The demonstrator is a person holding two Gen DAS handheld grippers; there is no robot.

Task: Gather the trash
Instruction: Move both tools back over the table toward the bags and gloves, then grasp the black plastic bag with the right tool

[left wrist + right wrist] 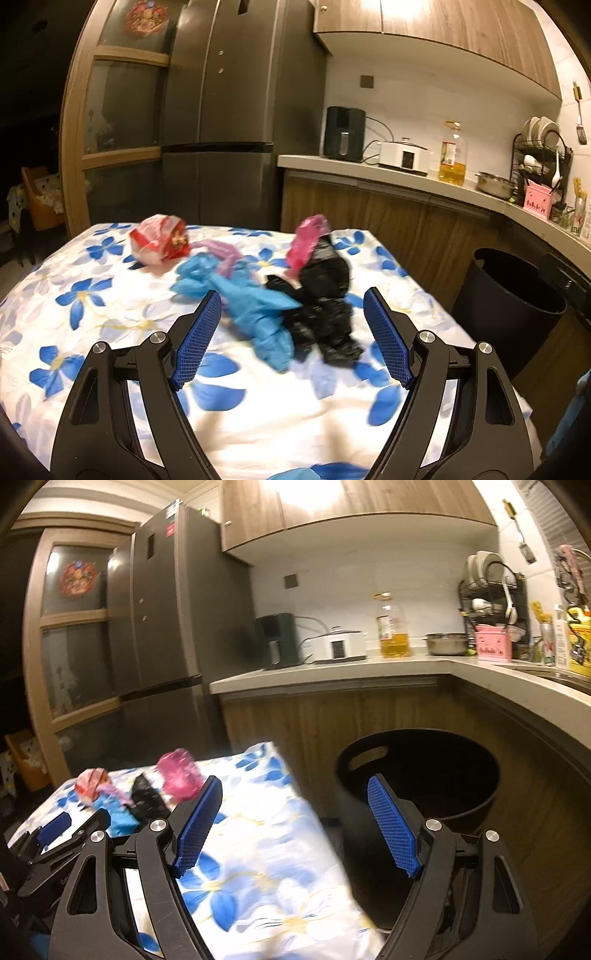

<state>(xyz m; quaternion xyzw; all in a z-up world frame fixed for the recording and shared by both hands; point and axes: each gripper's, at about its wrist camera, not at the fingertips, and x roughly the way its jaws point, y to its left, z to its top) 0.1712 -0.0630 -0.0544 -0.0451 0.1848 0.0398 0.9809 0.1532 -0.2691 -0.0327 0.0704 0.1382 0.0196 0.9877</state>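
Your left gripper [291,306] stands with its jaws spread wide and nothing between the pads; the same holds for your right gripper [293,794], also wide open and empty.

The trash lies on the table with the flowered cloth [110,317]. Directly ahead of your left gripper, between the lines of its two fingers, sits the blue plastic bag [258,314], and touching it on the right-hand side is the black plastic bag [325,306]. Beyond those stand the pink bag [306,240], a pale purple scrap [225,254] and, farther off to the left, the red and white wrapper [162,240]. The black bin [417,775] stands on the floor just beside the table edge, straight ahead of your right gripper and well to the right of your left one.

In my judgement the step in hand is the approach for a first pick, and the blue bag is the nearest candidate.

- Slow down: both views are smeared by motion.
- Centre the bunched middle of the blue bag between the pads, not a loose tail.
- Come down low enough to catch the plastic but not the cloth beneath it.
- Expect the black bag to drag along, since the two overlap.
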